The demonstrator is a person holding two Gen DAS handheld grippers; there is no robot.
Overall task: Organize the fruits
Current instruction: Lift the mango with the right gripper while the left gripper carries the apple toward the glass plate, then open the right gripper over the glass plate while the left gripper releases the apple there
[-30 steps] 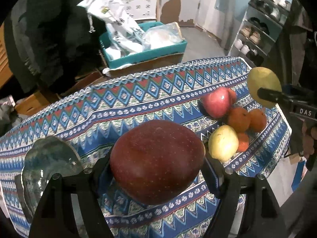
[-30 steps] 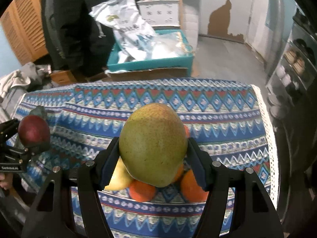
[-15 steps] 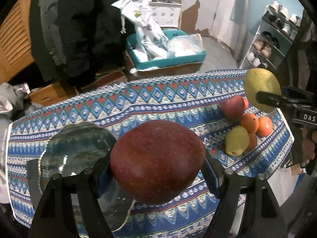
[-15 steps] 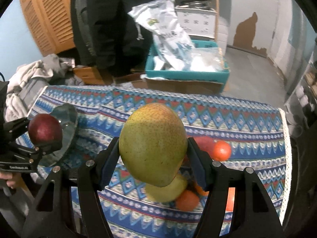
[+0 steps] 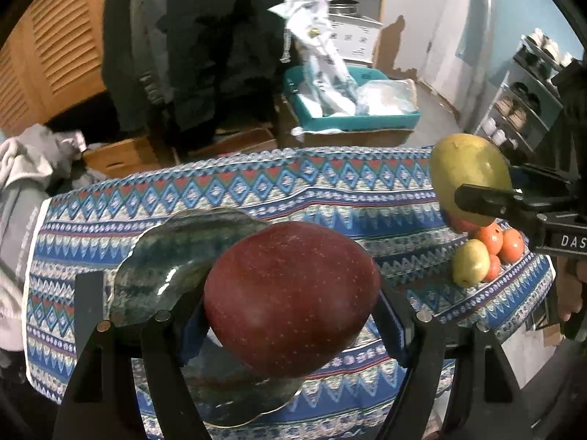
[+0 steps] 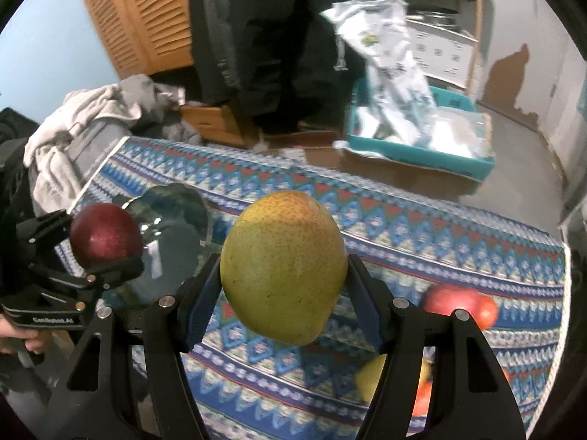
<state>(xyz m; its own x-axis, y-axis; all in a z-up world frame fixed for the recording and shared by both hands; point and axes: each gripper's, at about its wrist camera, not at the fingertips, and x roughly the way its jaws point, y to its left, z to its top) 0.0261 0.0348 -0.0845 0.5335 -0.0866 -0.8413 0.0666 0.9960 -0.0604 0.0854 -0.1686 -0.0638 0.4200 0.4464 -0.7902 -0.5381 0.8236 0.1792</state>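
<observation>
My left gripper (image 5: 291, 304) is shut on a dark red apple (image 5: 290, 297) and holds it above a dark glass plate (image 5: 176, 256) at the table's left end; apple and plate also show in the right wrist view (image 6: 104, 236) (image 6: 176, 227). My right gripper (image 6: 284, 275) is shut on a yellow-green pear (image 6: 284, 264), held above the patterned tablecloth (image 6: 403, 227); the pear also shows in the left wrist view (image 5: 469, 172). A pile of fruit lies at the table's right end: a yellow pear (image 5: 469, 267), oranges (image 5: 500, 242) and a red apple (image 6: 445, 300).
A person in dark clothes (image 5: 190, 47) stands behind the table. A teal box with plastic bags (image 5: 348, 110) sits on cardboard behind the table. Grey clothes (image 6: 84, 124) lie at the left. Shelves with shoes (image 5: 528, 95) stand at the right.
Both grippers have moved left along the table with their fruit. The glass plate has come under the left gripper's apple, and the fruit pile has slid to the right edge of both views.
</observation>
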